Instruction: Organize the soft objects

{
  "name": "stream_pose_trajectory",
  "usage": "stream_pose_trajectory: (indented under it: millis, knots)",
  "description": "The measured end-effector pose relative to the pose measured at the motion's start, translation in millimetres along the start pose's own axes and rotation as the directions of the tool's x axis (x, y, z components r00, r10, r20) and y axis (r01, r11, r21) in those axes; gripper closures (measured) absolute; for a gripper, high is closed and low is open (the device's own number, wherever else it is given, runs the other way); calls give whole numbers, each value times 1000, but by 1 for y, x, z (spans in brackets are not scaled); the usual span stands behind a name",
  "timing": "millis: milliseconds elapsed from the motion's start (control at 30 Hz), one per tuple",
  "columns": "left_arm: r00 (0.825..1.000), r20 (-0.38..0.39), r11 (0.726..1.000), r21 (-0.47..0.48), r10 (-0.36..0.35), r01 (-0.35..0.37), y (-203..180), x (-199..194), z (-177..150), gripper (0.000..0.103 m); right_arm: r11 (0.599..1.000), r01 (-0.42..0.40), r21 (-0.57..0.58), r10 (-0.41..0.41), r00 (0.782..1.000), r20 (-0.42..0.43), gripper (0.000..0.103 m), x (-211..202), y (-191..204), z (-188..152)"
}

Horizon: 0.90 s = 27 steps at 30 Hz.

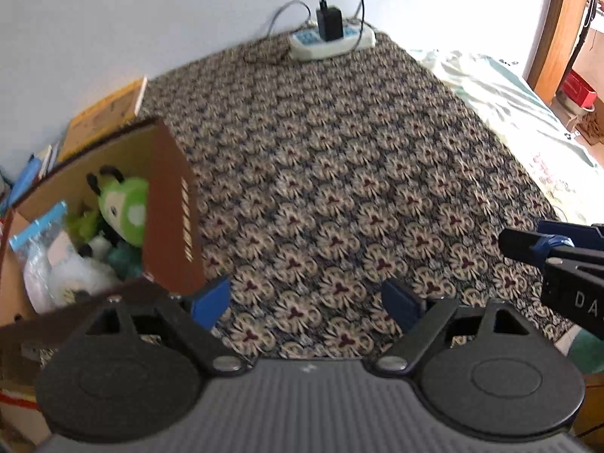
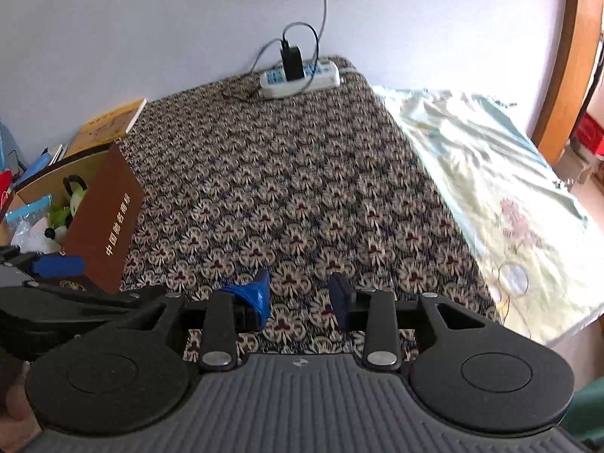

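Note:
A brown cardboard box (image 1: pixel 171 207) stands at the left of the patterned cloth (image 1: pixel 339 173). Inside it lie a green plush toy with black antennae (image 1: pixel 122 207), a white plush (image 1: pixel 81 273) and a clear bag (image 1: pixel 36 241). My left gripper (image 1: pixel 305 302) is open and empty, just right of the box's near corner. My right gripper (image 2: pixel 302 294) is open and empty over the cloth. The box (image 2: pixel 105 222) and the green plush (image 2: pixel 73 200) also show at the left of the right wrist view. The right gripper's finger (image 1: pixel 536 245) shows at the right edge of the left wrist view.
A white power strip with a black charger (image 1: pixel 332 37) lies at the far edge by the wall. A pale floral sheet (image 2: pixel 498 196) covers the right side. Books and papers (image 1: pixel 102 117) are stacked behind the box. A wooden frame (image 1: pixel 555 26) stands at the far right.

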<state>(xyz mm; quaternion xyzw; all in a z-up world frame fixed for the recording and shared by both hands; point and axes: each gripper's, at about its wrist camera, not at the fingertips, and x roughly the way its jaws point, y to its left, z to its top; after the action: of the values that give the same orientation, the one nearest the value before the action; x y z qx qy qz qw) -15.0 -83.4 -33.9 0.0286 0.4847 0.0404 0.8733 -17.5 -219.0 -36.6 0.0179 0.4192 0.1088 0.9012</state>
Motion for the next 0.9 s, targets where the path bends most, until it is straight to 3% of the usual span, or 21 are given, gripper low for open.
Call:
stream_pose_trajectory:
  millis: [333,900]
  knots:
    - [999,-44,999,-25,26,-27,-7,8,-5,18,998,-18,59,22,997,-71,85,14,-8,-13]
    - [995,-88,997,-48,53,-58,-3,16,-16,18,996,-35,82,43,994,-100,86,26,-7,-23]
